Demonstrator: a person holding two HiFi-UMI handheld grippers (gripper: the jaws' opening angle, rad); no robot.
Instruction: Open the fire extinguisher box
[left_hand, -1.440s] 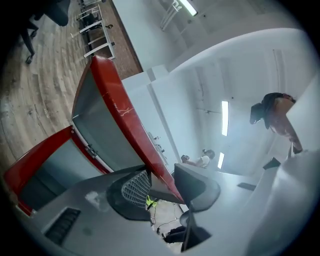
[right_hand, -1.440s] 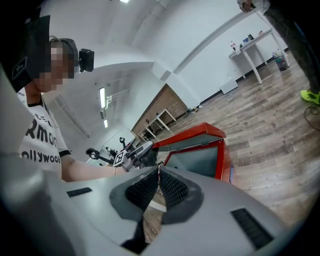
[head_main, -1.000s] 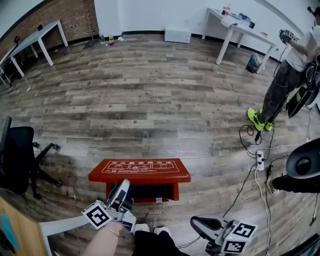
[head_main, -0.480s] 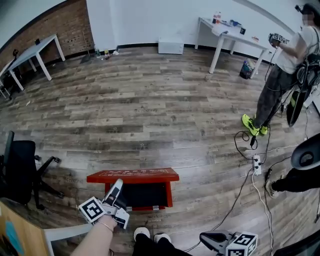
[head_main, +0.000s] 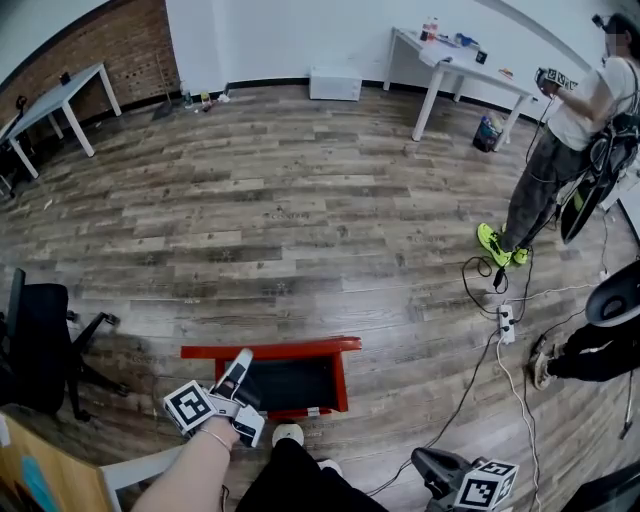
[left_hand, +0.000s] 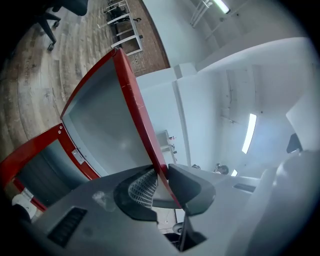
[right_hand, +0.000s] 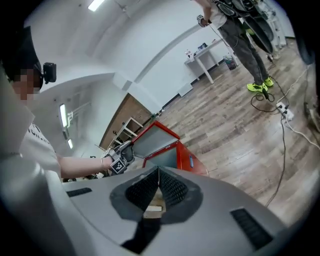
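The red fire extinguisher box (head_main: 342, 378) stands on the wooden floor, its dark inside showing. Its lid (head_main: 270, 349) is swung up and appears edge-on in the head view. My left gripper (head_main: 240, 362) reaches the lid's near left corner. In the left gripper view the red lid edge (left_hand: 131, 87) runs between the jaws of the left gripper (left_hand: 161, 182), which are closing with both pads against it. The right gripper (head_main: 440, 470) hangs low at the bottom right, apart from the box. In its own view the right gripper (right_hand: 159, 182) is shut, nothing between the pads, facing the box (right_hand: 187, 159).
A black office chair (head_main: 40, 330) stands left of the box. A power strip and cables (head_main: 505, 322) lie on the floor to the right. A person (head_main: 560, 150) stands at the far right. White tables (head_main: 450, 55) line the back wall.
The lid has swung up from lying flat to standing nearly edge-on. The left gripper rose with it along the lid's left corner. The right gripper stayed low at the bottom right.
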